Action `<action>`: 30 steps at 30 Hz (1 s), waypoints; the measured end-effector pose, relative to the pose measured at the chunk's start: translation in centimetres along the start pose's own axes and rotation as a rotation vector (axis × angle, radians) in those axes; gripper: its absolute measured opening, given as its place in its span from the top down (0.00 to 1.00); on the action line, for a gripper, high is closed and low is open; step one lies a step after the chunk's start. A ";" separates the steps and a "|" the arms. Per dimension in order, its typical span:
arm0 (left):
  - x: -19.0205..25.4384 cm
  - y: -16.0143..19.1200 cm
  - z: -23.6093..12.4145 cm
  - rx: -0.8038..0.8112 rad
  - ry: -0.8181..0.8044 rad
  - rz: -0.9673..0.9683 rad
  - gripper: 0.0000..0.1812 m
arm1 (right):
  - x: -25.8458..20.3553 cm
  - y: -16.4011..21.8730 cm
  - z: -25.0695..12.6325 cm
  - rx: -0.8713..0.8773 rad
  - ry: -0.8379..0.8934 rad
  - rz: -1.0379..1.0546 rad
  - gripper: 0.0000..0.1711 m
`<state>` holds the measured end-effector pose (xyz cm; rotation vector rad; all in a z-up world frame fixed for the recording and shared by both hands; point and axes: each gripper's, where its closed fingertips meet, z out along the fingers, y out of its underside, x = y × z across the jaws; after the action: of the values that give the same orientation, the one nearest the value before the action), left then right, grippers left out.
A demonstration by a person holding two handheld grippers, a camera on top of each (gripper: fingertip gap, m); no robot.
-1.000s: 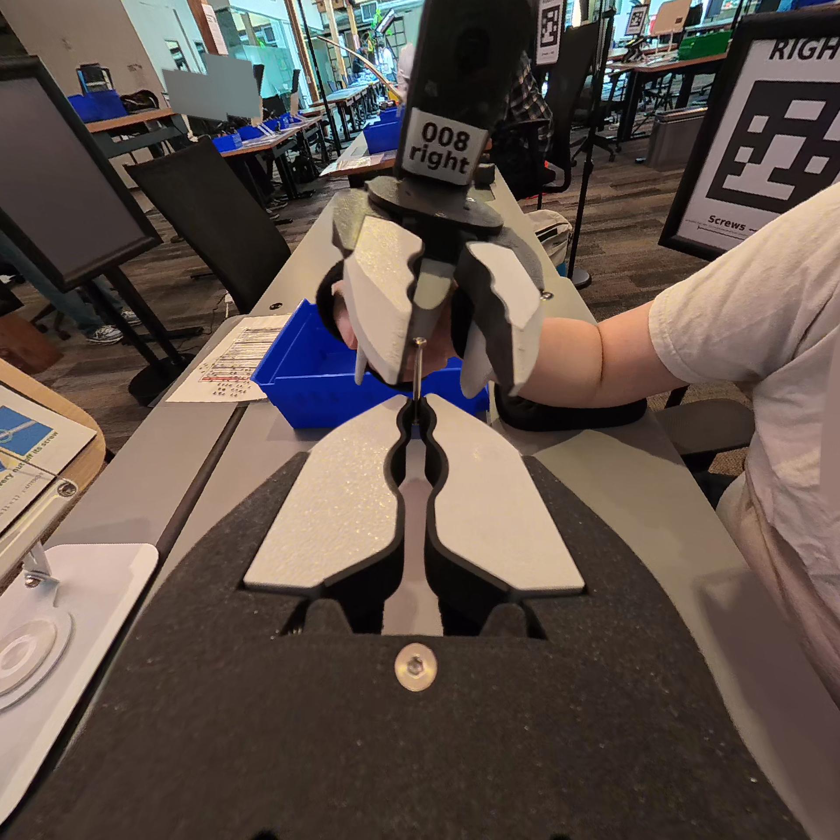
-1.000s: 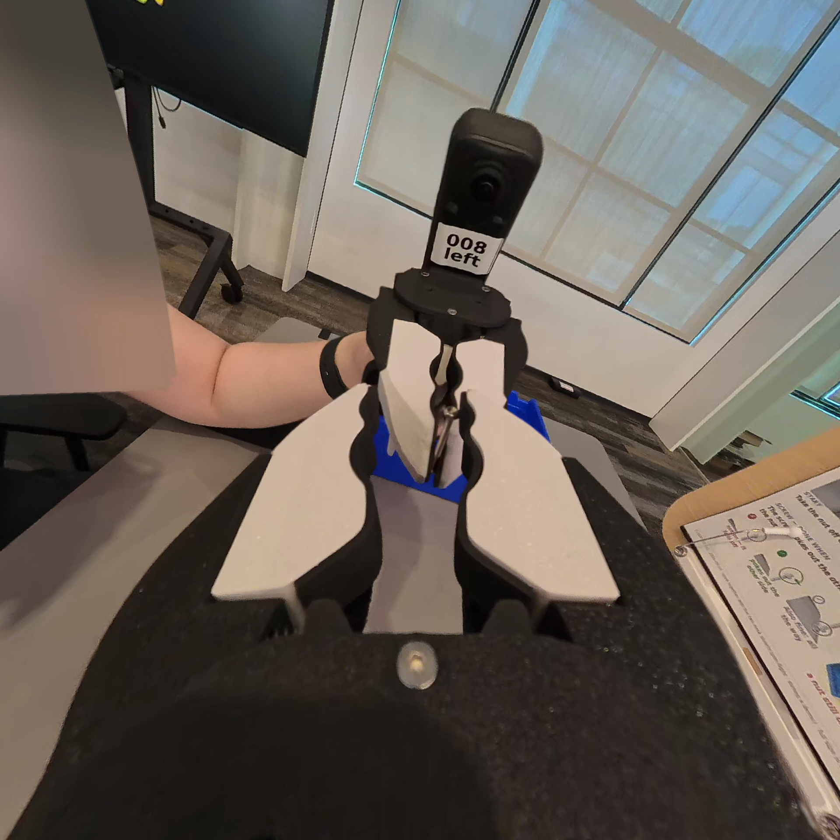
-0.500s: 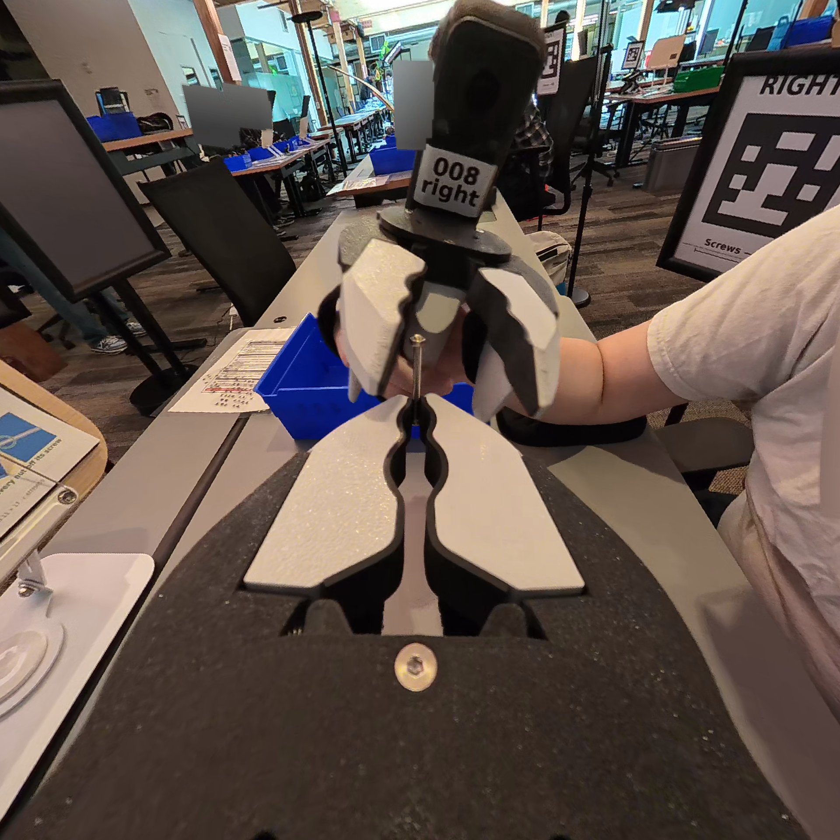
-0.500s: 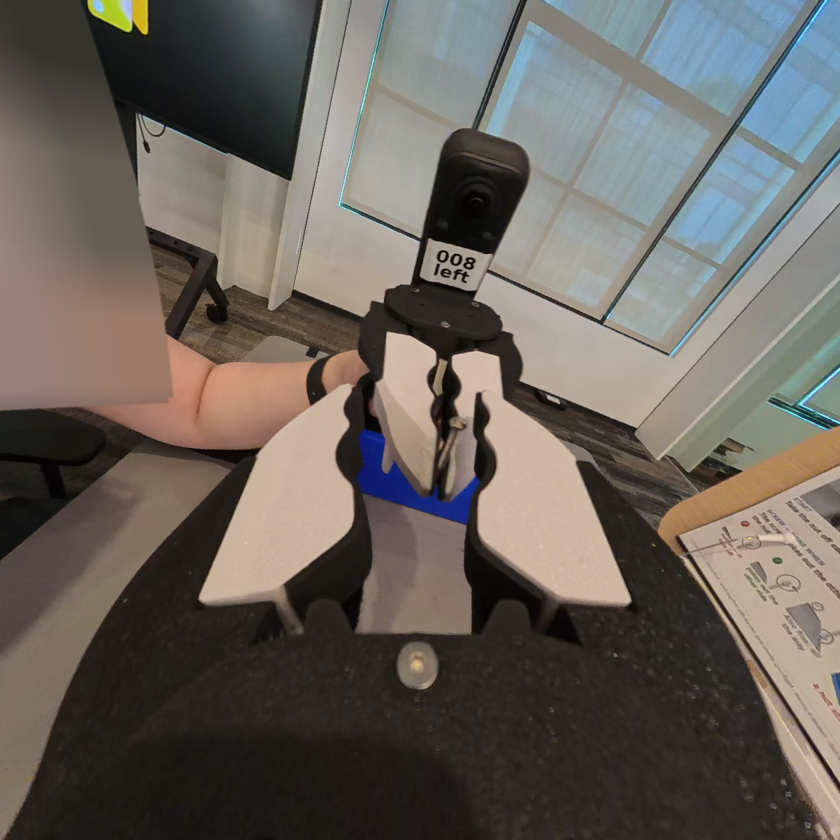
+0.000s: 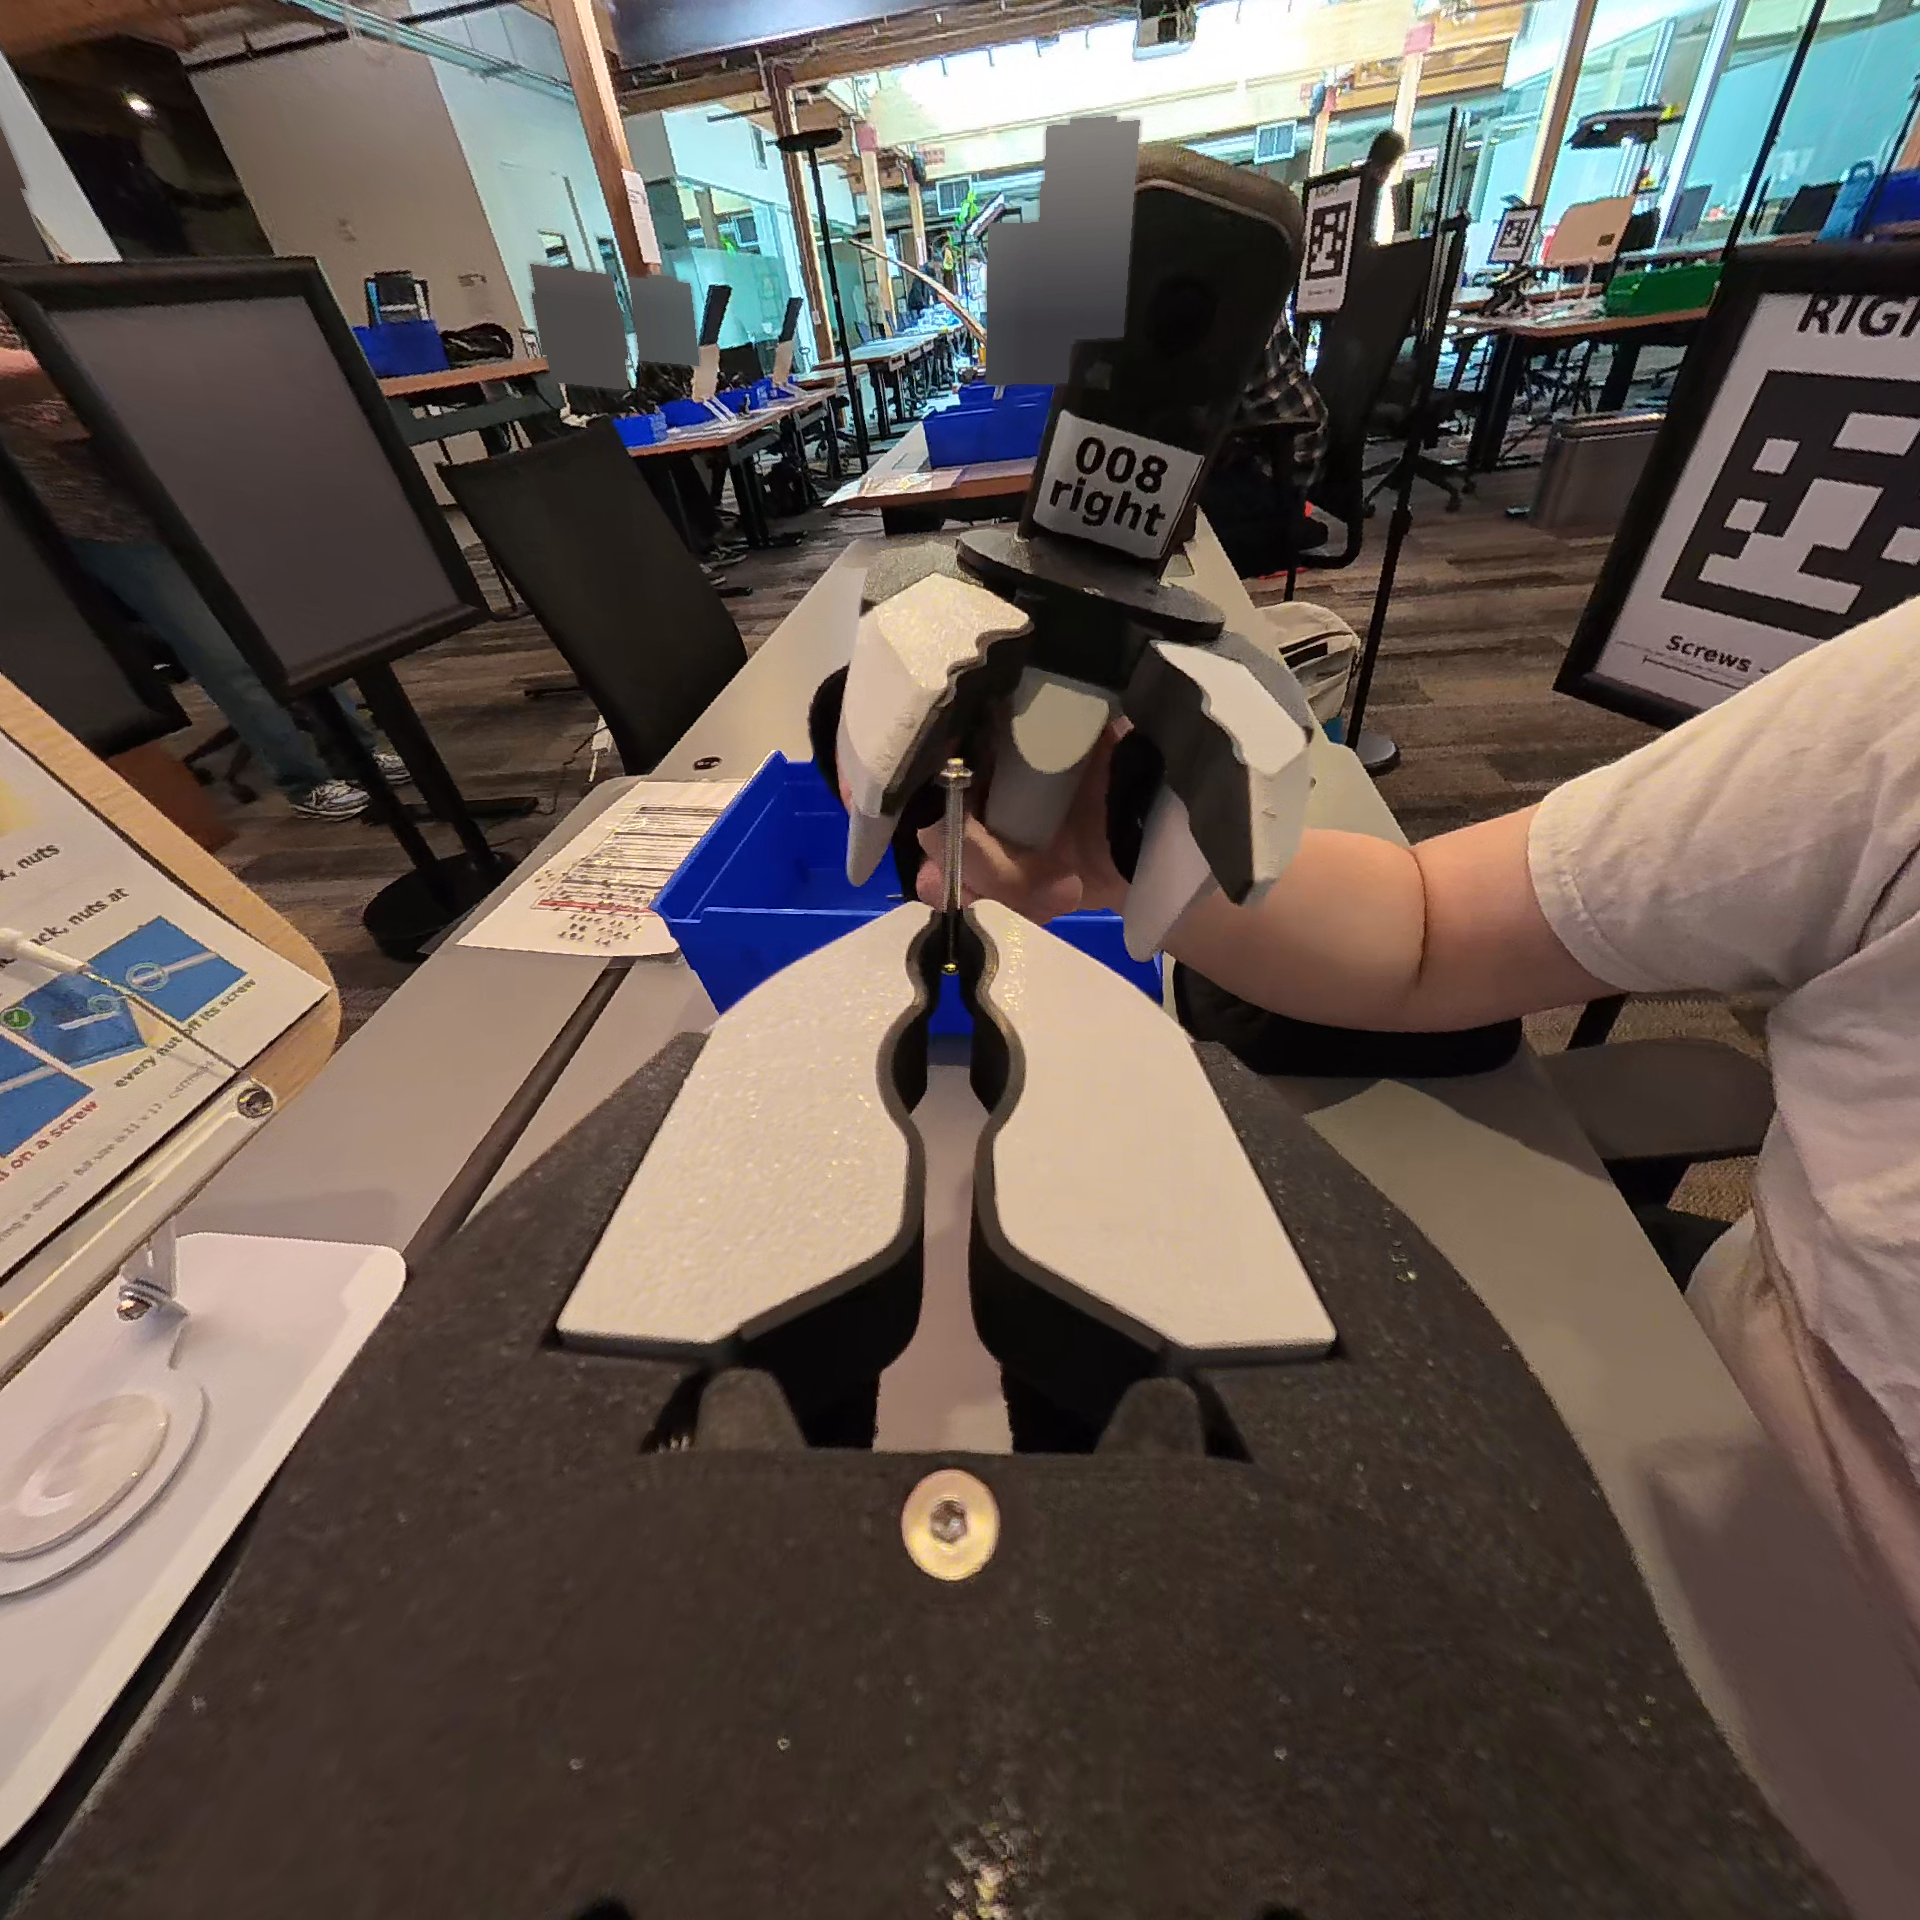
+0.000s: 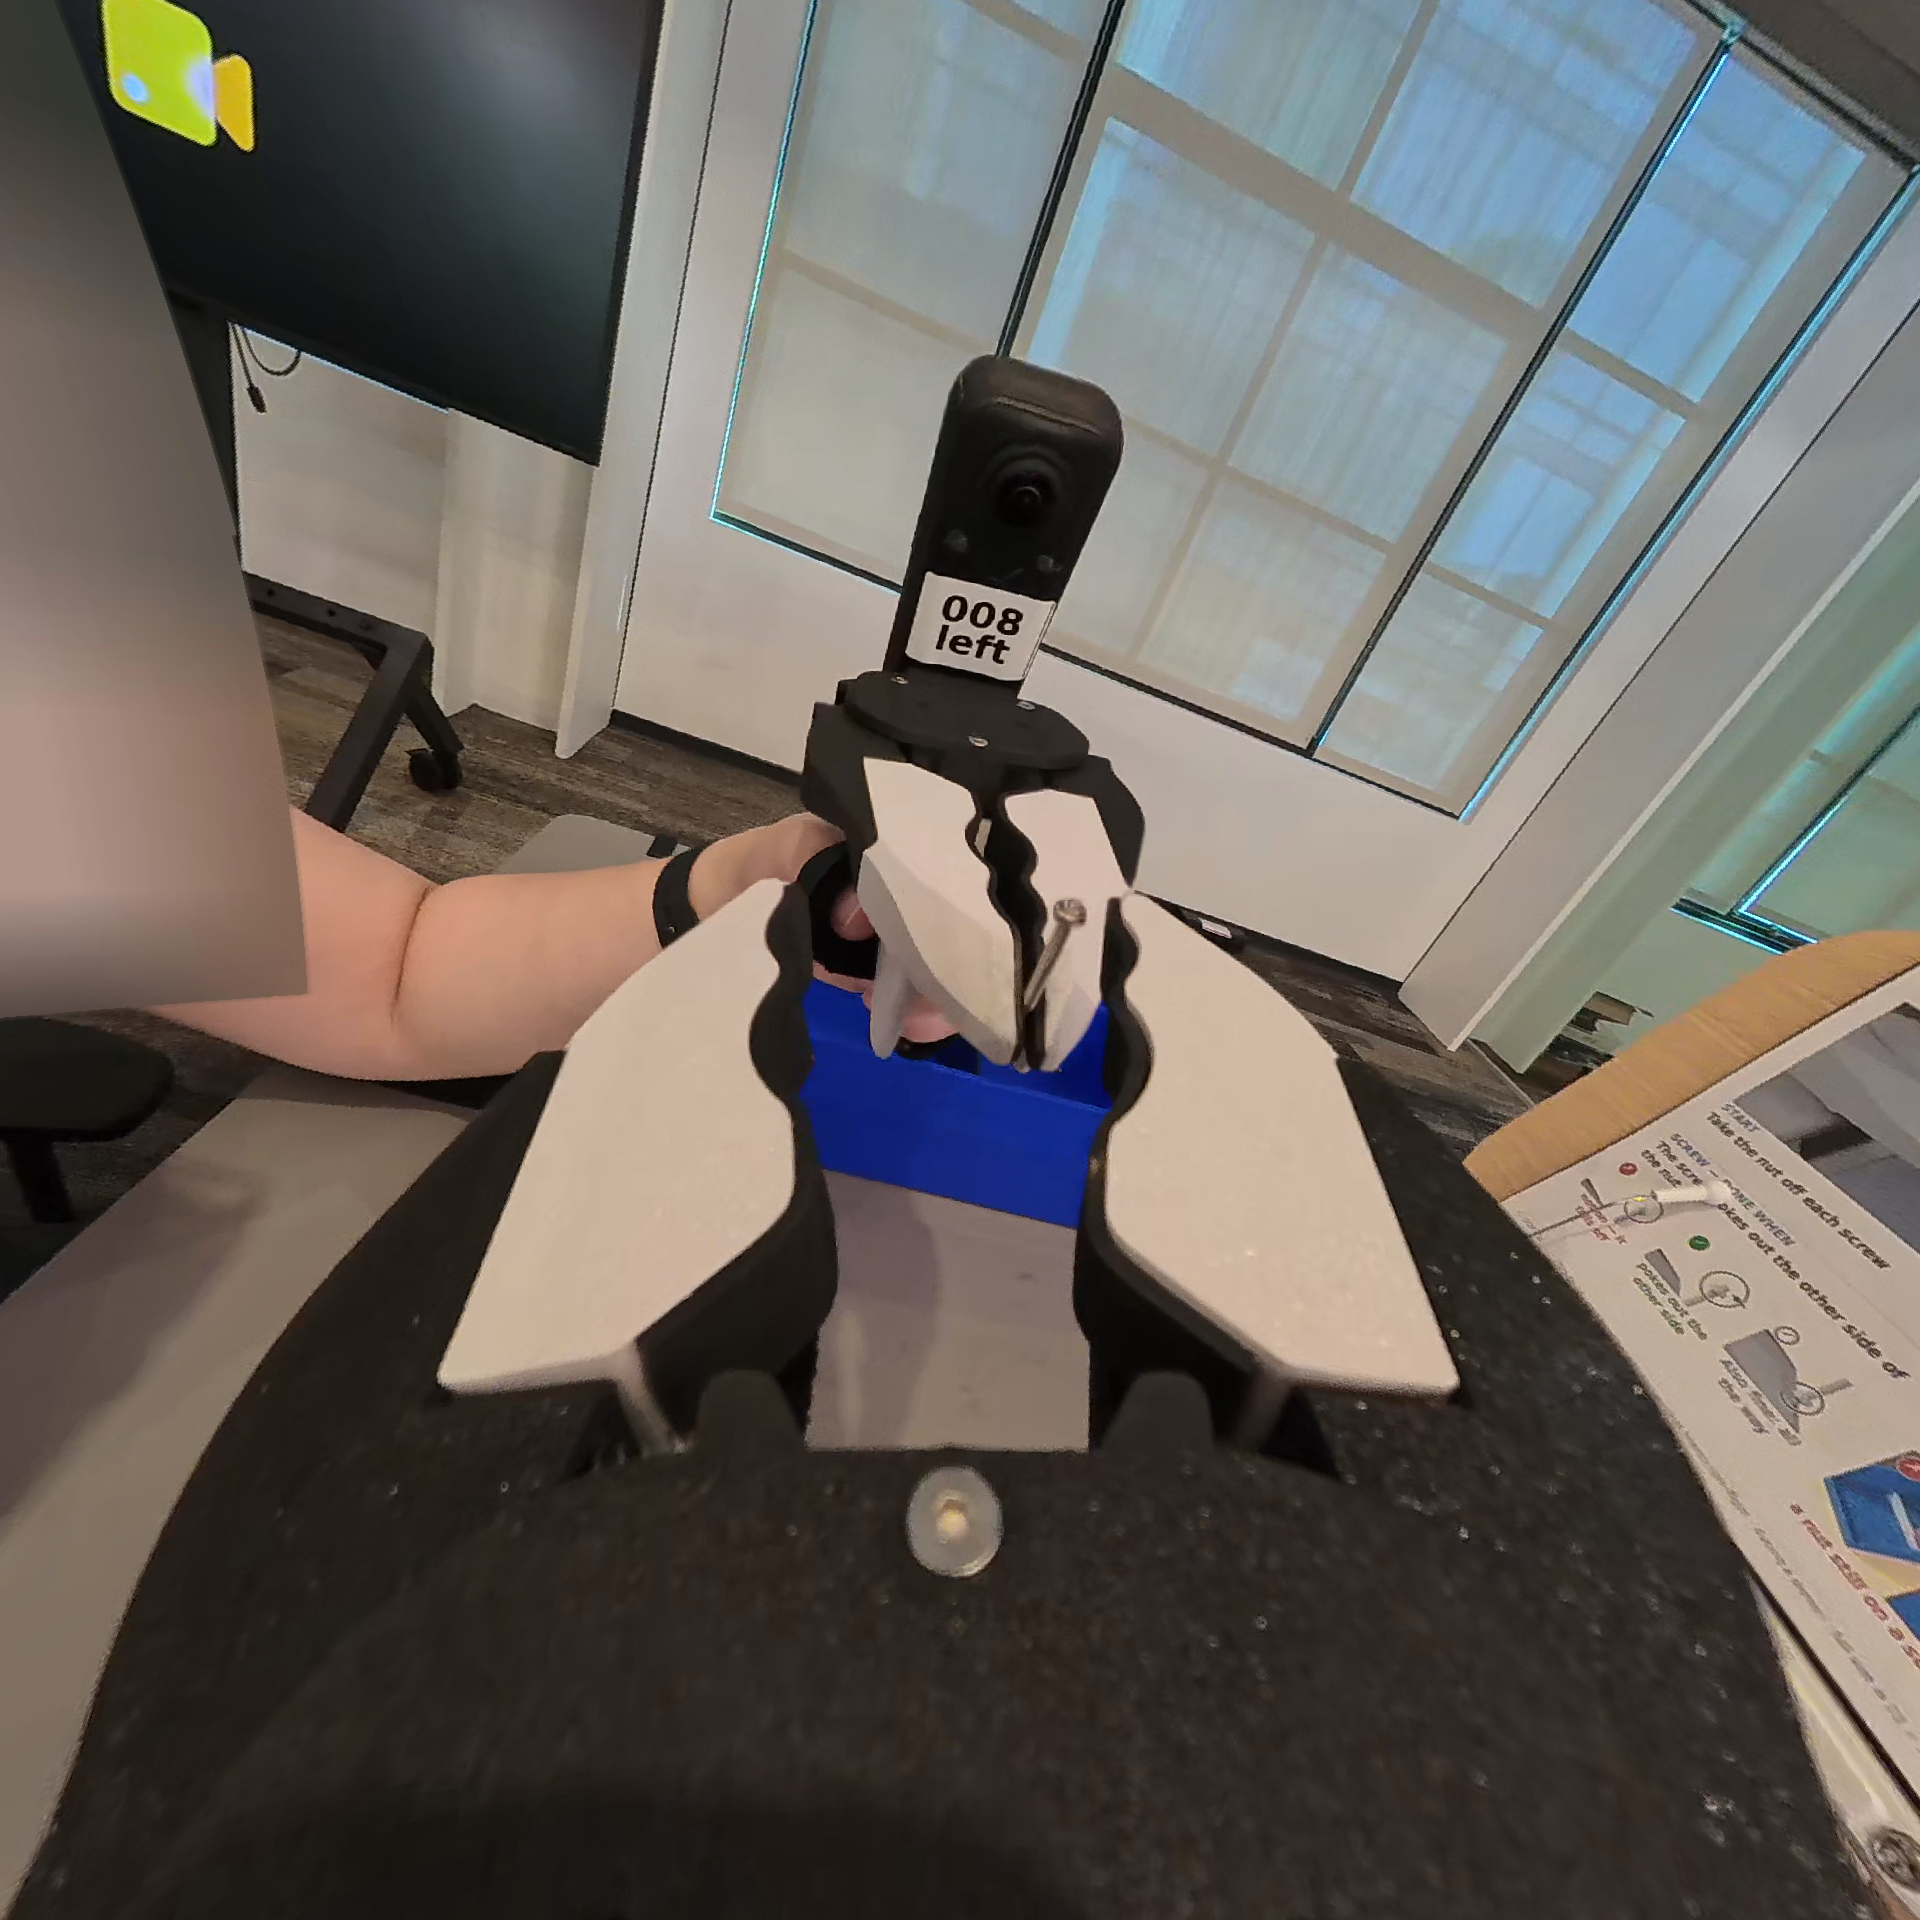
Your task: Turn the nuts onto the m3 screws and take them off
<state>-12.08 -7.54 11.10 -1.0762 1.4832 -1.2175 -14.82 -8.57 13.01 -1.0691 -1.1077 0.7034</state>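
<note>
Behind the grey surface (image 5: pixel 665 1049) and blue bin (image 5: pixel 769 883), my left gripper (image 5: pixel 951 940) has its fingers clamped on the screw (image 5: pixel 952 842) tip, my right gripper (image 6: pixel 951 945) spread wide around it, so I judge any wobble could tilt the thin screw loose.

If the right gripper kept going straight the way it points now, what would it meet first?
Most likely the screw pinched in the left gripper, which sits directly ahead between the open right gripper tips. The blue bin lies lower and beyond. Depth is uncertain.
</note>
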 end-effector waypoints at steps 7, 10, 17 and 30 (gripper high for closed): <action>-0.7 -0.4 -0.4 0.027 -0.046 -0.001 0.99 | 0.0 -0.1 0.0 -0.002 0.026 -0.037 0.67; -1.1 -0.8 -0.9 0.051 -0.050 -0.032 0.99 | 0.3 -0.5 -0.6 0.016 0.021 -0.007 0.71; -0.1 -0.2 0.4 0.030 -0.004 -0.017 0.99 | 0.1 -0.4 0.2 0.036 0.028 0.012 0.67; -0.2 -0.6 0.0 0.057 0.001 -0.042 0.99 | 0.7 -0.4 0.2 0.051 0.050 0.047 0.66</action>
<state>-11.94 -7.40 11.74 -1.0738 1.4243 -1.2820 -14.77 -8.06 13.62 -1.0661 -1.0201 0.7348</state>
